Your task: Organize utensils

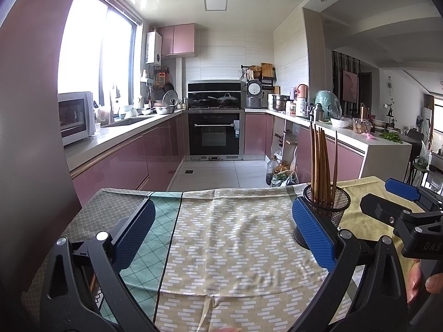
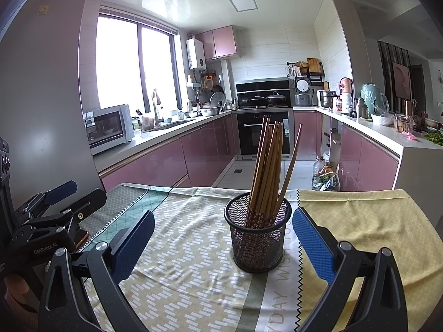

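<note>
A black mesh cup (image 2: 259, 238) stands on the cloth-covered table and holds several wooden chopsticks (image 2: 268, 166), all upright with their patterned ends down. My right gripper (image 2: 223, 244) is open, and the cup sits between its blue pads, closer to the right pad (image 2: 313, 246), with a gap on both sides. My left gripper (image 1: 224, 235) is open over bare cloth with nothing between its fingers. From the left wrist, the cup (image 1: 332, 207) and chopsticks (image 1: 321, 160) show just behind the left gripper's right finger (image 1: 313, 235), and the right gripper (image 1: 387, 197) is at the far right.
Patchwork cloths (image 2: 193, 249) cover the table, yellow on the right (image 2: 373, 221). The far table edge (image 1: 221, 189) drops to the kitchen floor. Pink cabinets and an oven (image 1: 213, 132) lie beyond. The left gripper (image 2: 77, 195) shows at the right wrist view's left side. A hand (image 1: 420, 276) is at lower right.
</note>
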Available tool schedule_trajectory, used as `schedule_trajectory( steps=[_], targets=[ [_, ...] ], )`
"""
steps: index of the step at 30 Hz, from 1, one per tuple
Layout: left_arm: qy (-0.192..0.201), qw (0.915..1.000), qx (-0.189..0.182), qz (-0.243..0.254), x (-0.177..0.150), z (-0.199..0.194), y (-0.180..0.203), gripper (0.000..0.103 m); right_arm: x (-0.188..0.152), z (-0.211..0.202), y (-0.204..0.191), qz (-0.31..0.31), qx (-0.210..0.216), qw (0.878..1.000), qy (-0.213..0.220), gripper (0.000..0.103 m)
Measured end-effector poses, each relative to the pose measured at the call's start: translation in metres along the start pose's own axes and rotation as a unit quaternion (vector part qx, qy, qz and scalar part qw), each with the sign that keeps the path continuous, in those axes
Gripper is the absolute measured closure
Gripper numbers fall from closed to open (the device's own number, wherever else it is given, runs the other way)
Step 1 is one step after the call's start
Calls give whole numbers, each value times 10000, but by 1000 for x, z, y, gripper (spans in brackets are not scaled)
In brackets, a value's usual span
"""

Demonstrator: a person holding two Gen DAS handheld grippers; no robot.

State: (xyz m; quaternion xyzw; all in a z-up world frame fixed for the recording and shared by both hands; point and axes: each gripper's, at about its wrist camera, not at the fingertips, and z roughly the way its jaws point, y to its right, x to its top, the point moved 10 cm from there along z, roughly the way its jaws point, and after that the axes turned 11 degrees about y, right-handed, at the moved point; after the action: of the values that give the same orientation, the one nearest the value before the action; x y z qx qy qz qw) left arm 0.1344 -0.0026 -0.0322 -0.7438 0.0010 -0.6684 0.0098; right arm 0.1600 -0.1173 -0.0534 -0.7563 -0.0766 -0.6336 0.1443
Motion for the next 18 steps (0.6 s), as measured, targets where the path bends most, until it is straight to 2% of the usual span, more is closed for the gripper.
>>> schedule_trajectory(
  steps=[18],
  targets=[
    [-6,10000,46,20,-2,1,-1,6,0,2,1,21,9,10000,4,6]
  ],
)
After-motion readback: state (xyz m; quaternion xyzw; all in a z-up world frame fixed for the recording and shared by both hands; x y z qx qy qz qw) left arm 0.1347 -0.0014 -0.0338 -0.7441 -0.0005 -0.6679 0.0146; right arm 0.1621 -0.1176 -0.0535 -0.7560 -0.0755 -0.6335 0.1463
